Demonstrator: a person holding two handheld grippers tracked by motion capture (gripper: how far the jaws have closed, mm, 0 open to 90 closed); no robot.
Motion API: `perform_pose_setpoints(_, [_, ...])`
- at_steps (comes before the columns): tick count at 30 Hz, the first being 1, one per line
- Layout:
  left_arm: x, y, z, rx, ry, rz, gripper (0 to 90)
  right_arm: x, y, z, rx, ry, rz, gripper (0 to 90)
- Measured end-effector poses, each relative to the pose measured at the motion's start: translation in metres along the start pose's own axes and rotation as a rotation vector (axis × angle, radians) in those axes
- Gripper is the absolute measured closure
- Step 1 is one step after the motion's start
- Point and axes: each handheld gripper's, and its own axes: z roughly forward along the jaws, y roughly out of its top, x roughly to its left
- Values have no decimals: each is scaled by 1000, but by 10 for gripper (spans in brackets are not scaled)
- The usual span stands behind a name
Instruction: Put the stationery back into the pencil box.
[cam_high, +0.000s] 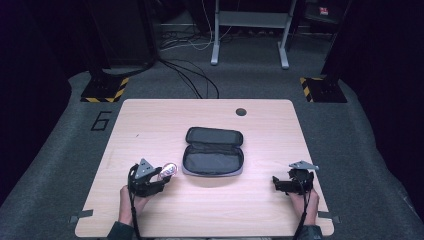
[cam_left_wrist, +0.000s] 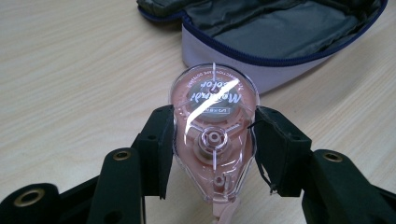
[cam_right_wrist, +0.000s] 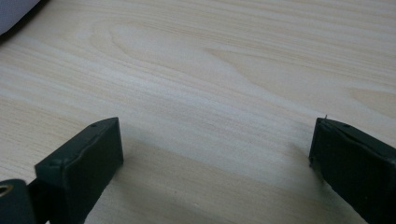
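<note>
1. Pink and see-through, the correction tape dispenser (cam_left_wrist: 213, 135) sits clamped between the left claw's (cam_high: 161, 178) jaws, lower left of the high view.
2. Just beyond it, at centre frame, the pencil case (cam_high: 213, 151) lies unzipped and open on the wooden desk (cam_high: 150, 120).
3. Over at lower right, the right claw (cam_high: 278, 183) is spread wide, gripping nothing, low over bare wood.

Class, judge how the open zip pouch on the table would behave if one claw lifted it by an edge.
The pouch looks like soft fabric with a creased lining, so it would probably sag rather than stay flat. It looks empty, so likely light. Its hinged lid lies open and would probably flop.
</note>
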Motion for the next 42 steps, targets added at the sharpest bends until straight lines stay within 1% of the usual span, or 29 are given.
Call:
perform_pose_setpoints(1, [-1, 1, -1, -11, 5, -4, 499, 0, 0, 0, 0, 0, 0, 24])
perform_pose_setpoints(2, [-1, 3, -2, -12, 3, -2, 499, 0, 0, 0, 0, 0, 0, 24])
perform_pose_setpoints(6, [-1, 10, -6, -22, 7, 13, 499, 1, 0, 0, 2, -2, 8, 23])
perform_pose_setpoints(10, [-2, 20, -8, -36, 2, 25, 498, 1, 0, 0, 2, -2, 9, 22])
perform_pose_setpoints(13, [-2, 27, -8, -35, -2, 51, 498, 1, 0, 0, 1, -2, 9, 22])
perform_pose_setpoints(17, [-3, 35, -7, -41, -12, 65, 498, 1, 0, 0, 1, -2, 8, 22])
perform_pose_setpoints(18, [-4, 37, -6, -44, -14, 64, 498, 1, 0, 0, 1, -2, 9, 22])
perform_pose_setpoints(19, [-4, 40, -6, -44, -14, 75, 498, 1, 0, 0, 1, -2, 8, 22])
perform_pose_setpoints(21, [-6, 43, -3, -56, -14, 76, 498, 1, 0, 0, 1, -3, 8, 22])
perform_pose_setpoints(22, [-6, 46, -3, -49, -22, 79, 498, 1, 0, 0, 1, -3, 9, 22])
perform_pose_setpoints(23, [-6, 48, -1, -57, -20, 81, 498, 1, 0, 0, 1, -3, 8, 22])
perform_pose_setpoints(28, [-10, 60, 7, -56, -44, 96, 498, 1, 0, 0, 1, -3, 8, 22])
perform_pose_setpoints(30, [-12, 63, 10, -55, -54, 90, 498, 1, 0, 0, 1, -3, 8, 22])
perform_pose_setpoints(31, [-12, 65, 12, -57, -50, 104, 498, 1, 0, 0, 1, -3, 8, 22])
perform_pose_setpoints(34, [-15, 70, 17, -67, -56, 109, 498, 1, 0, 0, 1, -3, 9, 22])
perform_pose_setpoints(35, [-15, 72, 20, -60, -63, 116, 498, 1, 0, 0, 1, -3, 9, 22])
perform_pose_setpoints(36, [-17, 73, 21, -53, -72, 109, 498, 1, 0, 0, 1, -3, 9, 22])
perform_pose_setpoints(39, [-19, 77, 28, -67, -74, 122, 498, 1, 0, 0, 1, -3, 9, 22])
perform_pose_setpoints(40, [-20, 78, 29, -50, -87, 114, 498, 1, 0, 0, 1, -3, 8, 22])
perform_pose_setpoints(41, [-19, 80, 31, -55, -86, 125, 497, 1, 0, 0, 1, -3, 9, 22])
perform_pose_setpoints(42, [-20, 81, 33, -52, -93, 126, 498, 1, 0, 0, 1, -3, 9, 22])
